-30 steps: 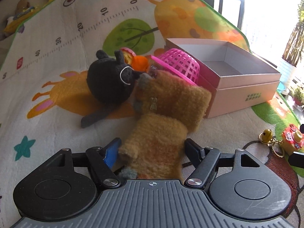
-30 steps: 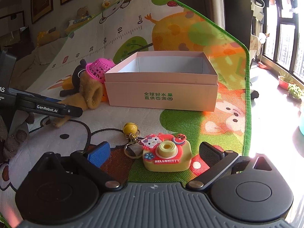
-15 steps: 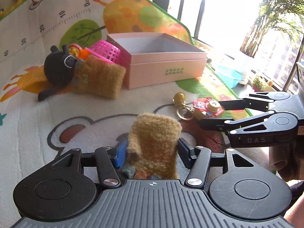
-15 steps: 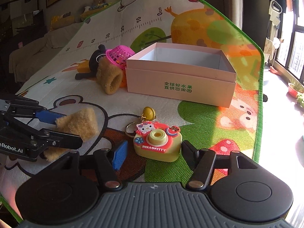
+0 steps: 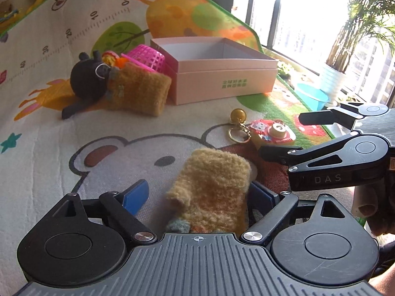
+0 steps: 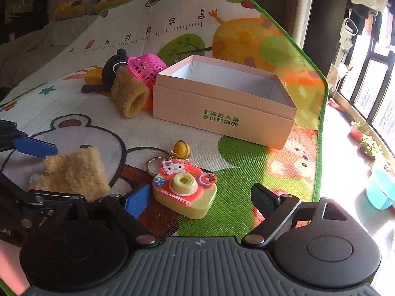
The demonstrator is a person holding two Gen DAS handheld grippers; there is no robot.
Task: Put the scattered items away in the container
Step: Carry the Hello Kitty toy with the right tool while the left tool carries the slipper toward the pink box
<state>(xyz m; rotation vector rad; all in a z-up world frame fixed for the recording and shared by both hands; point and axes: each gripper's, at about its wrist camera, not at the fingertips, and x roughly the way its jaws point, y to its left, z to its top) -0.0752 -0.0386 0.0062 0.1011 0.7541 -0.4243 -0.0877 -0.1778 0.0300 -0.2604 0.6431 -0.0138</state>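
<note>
The left wrist view looked along the left claw, whose blue-padded fingers stood apart around a fuzzy tan mitten. The right pad seemed to touch the wool; the left pad was clear of it, so the claw was open, not clamped. Whether the mitten rested on the play mat or hung from that one pad could not be told. Farther off, the open pink cardboard box sat on the mat, nothing visible inside. Beside its left wall lay a second tan mitten, a black plush toy and a tipped pink mesh basket. The right claw reached in from the right toward a toy camera keychain.

The right wrist view showed the right claw wide open, its fingers to either side of the yellow and red toy camera keychain, which lay flat on the mat with its ring and gold bell trailing toward the box. The first mitten lay just left, between the other claw's fingers.

Judged from this, both claws worked close together and could collide. A loose one-sided hold could drop the mitten short of the box, and the trailing bell could snag the box rim.
</note>
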